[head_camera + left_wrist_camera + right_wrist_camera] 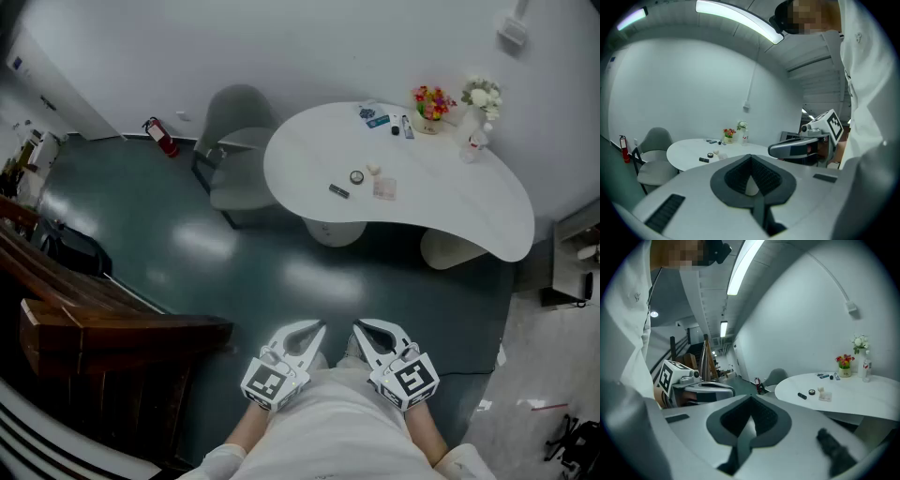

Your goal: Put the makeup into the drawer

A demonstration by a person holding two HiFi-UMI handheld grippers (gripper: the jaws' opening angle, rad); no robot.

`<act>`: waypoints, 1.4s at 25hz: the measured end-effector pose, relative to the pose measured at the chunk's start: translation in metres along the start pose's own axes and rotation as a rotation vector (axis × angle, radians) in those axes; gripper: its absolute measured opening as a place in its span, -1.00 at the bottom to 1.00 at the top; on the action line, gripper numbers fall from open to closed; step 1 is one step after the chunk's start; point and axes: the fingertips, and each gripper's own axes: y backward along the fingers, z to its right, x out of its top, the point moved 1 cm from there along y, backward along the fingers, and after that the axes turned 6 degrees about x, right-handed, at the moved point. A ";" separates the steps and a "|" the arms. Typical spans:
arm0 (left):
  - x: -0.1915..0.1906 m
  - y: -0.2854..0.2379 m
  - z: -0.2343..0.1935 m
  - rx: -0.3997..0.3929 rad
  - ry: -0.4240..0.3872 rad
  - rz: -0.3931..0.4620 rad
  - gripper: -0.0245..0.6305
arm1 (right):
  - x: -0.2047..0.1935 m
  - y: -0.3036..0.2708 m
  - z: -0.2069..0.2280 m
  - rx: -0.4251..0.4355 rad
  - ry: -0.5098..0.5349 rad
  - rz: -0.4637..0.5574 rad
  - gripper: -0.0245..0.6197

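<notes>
Makeup lies on a white curved table across the room: a black tube, a round compact, a small cream piece and a pink pad. Several more small items lie near the back edge. My left gripper and right gripper are held close to the person's body, side by side, far from the table. Both are shut with nothing between the jaws. The right gripper view shows the tube and compact well ahead of the right gripper. No drawer is plainly visible.
A grey chair stands left of the table, with a fire extinguisher by the wall. Flowers, a white bouquet and a bottle stand at the table's back. Wooden stairs rise at left; a grey cabinet at right.
</notes>
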 end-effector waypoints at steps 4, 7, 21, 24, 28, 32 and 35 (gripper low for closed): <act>0.000 0.001 0.006 0.003 0.002 -0.017 -0.90 | -0.001 0.005 0.000 0.001 0.000 0.005 -0.88; 0.001 0.000 0.009 0.005 0.001 -0.011 -0.90 | -0.003 0.007 0.000 0.000 0.000 0.004 -0.89; -0.002 -0.006 0.024 0.008 0.005 -0.025 -0.90 | -0.008 0.016 0.000 0.037 -0.033 0.021 -0.88; -0.003 -0.011 0.028 0.011 0.011 -0.027 -0.90 | -0.011 0.021 0.006 0.033 -0.041 0.016 -0.88; -0.006 -0.016 0.036 0.020 0.018 -0.036 -0.90 | -0.015 0.028 0.013 0.027 -0.038 0.006 -0.88; -0.010 -0.024 0.043 0.035 0.025 -0.053 -0.90 | -0.020 0.032 0.020 0.033 -0.022 -0.023 -0.88; -0.015 -0.031 0.049 0.050 0.039 -0.064 -0.90 | -0.025 0.036 0.025 0.044 -0.012 -0.055 -0.88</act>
